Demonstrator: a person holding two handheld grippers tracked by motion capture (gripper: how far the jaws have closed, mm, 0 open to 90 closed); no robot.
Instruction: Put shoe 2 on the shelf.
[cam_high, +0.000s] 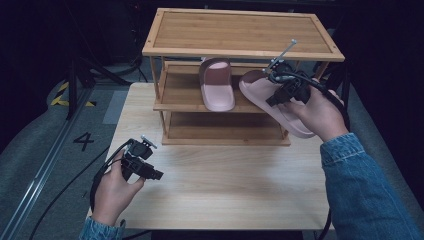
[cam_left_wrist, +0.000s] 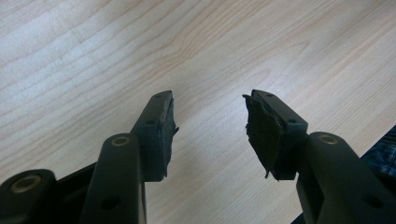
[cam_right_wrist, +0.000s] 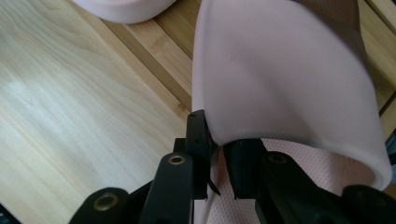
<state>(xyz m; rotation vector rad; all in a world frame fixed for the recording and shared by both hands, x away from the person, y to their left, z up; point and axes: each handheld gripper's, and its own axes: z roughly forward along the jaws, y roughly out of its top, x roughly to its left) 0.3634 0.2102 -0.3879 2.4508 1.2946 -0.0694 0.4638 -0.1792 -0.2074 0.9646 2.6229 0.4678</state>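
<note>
Wooden table with rack: your right gripper clamps the slipper's strap beside the middle shelf; next, slide it in alongside its mate. Left gripper idles, jaws apart.

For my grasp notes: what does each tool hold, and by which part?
The right tool grips a pink slipper by its strap's edge; the left tool holds nothing.

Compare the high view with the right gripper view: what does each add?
High view alone: the whole wooden rack, the left gripper idle over the table, and both hands. Right gripper view alone: its fingers pinching the strap edge of the held slipper. Shared: that slipper, the slipper on the shelf and the right gripper.
</note>
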